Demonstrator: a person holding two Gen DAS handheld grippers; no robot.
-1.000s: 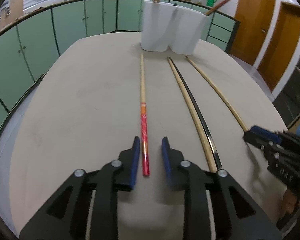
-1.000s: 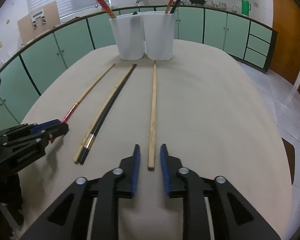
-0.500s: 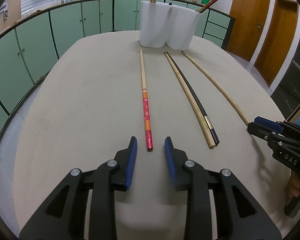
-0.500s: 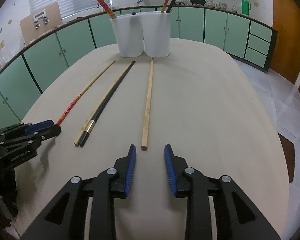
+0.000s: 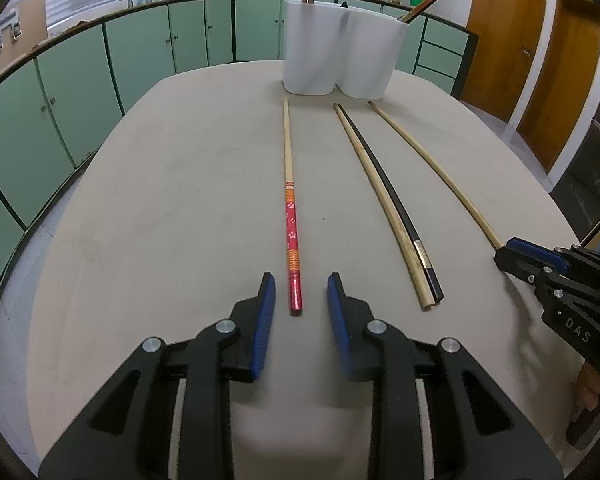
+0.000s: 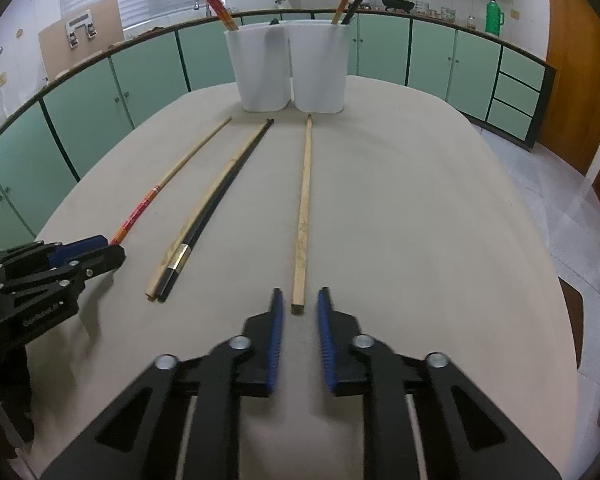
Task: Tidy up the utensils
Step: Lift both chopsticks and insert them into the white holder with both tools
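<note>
Several chopsticks lie lengthwise on the beige table (image 5: 160,208). A red-handled chopstick (image 5: 291,236) lies with its near end between the tips of my open left gripper (image 5: 300,290). A plain wooden chopstick (image 6: 303,216) lies with its near end between the tips of my open right gripper (image 6: 299,300). A black chopstick (image 6: 216,208) and a pale wooden one (image 5: 380,204) lie side by side between them. Two joined white holder cups (image 5: 340,52) stand at the far end and hold a few chopsticks.
Green cabinets (image 5: 100,64) ring the table's far and left sides. Wooden doors (image 5: 540,40) stand at the right. The right gripper shows in the left wrist view (image 5: 512,254); the left gripper shows in the right wrist view (image 6: 100,252).
Both grippers drew back from the chopstick ends, opened a little wider, then came forward again; the chopstick ends now lie between the tips. The chopsticks have not moved.
</note>
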